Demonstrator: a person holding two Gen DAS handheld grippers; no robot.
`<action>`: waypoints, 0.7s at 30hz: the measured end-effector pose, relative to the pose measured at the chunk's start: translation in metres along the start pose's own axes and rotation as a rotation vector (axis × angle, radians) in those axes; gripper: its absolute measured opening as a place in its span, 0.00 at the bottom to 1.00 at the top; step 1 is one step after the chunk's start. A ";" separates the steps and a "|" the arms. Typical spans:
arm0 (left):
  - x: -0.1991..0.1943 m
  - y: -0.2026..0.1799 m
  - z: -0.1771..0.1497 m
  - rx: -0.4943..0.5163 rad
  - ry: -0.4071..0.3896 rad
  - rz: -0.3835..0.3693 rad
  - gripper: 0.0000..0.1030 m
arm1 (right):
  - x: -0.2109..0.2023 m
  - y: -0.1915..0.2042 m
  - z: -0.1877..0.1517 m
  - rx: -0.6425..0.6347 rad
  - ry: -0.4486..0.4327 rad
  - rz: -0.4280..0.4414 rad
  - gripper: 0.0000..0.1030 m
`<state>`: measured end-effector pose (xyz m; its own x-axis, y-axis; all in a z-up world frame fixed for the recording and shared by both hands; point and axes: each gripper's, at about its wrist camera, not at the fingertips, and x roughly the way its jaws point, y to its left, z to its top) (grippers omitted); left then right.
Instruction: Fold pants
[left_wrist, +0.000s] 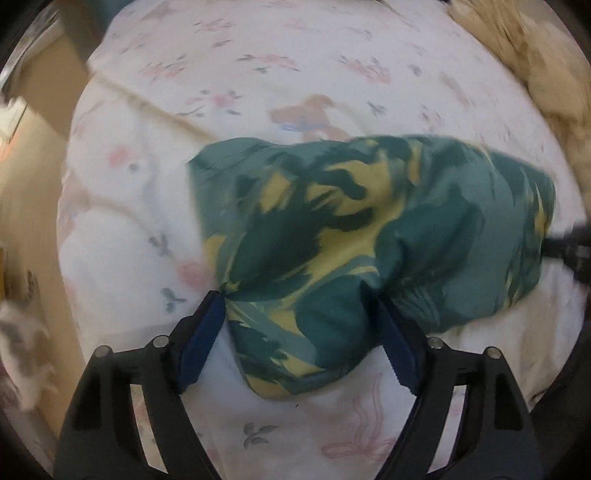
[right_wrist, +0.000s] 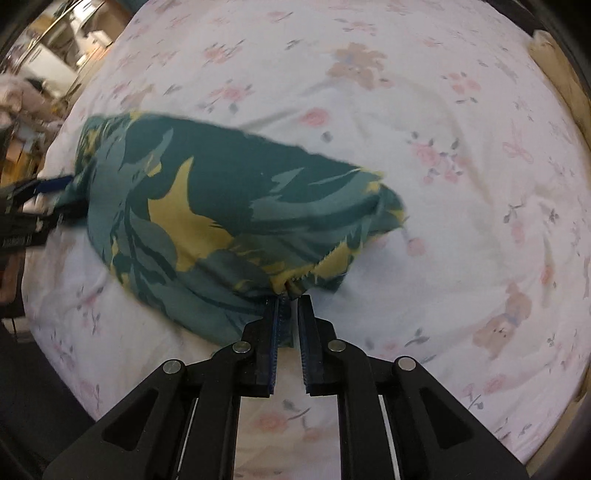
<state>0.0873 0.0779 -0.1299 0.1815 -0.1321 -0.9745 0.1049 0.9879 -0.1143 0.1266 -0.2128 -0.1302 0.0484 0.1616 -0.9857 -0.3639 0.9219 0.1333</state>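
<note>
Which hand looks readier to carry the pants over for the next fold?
Probably right: the right gripper pinches the pants' edge, while the left gripper stands open around bunched fabric.

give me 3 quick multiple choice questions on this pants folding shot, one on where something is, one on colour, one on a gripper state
1. Where do the pants lie?
A. on a floral bedsheet
B. on a wooden floor
C. in a basket

2. Which colours are the pants?
A. red and white
B. dark green, teal and yellow
C. plain black

3. How does the right gripper stand?
A. wide open, away from the cloth
B. out of sight
C. pinched on an edge of the pants

Answers:
1 A, the white bedsheet with pink flowers spreads under them.
2 B, the leafy print shows those colours in both views.
3 C, its fingers are close together with fabric bunched at their tips; the left gripper is open instead, straddling a fold.
</note>
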 end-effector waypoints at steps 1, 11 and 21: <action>-0.006 0.002 0.001 -0.036 -0.008 0.010 0.75 | -0.002 0.003 -0.003 -0.012 0.003 -0.009 0.12; -0.066 0.016 0.013 -0.255 -0.282 -0.112 0.63 | -0.068 -0.040 0.016 0.243 -0.300 0.258 0.12; 0.008 0.029 0.041 -0.334 -0.164 -0.030 0.01 | -0.002 -0.036 0.047 0.255 -0.180 0.090 0.04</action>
<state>0.1317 0.1027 -0.1329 0.3402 -0.1457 -0.9290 -0.2078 0.9519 -0.2253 0.1837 -0.2299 -0.1280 0.1985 0.2854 -0.9376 -0.1308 0.9558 0.2633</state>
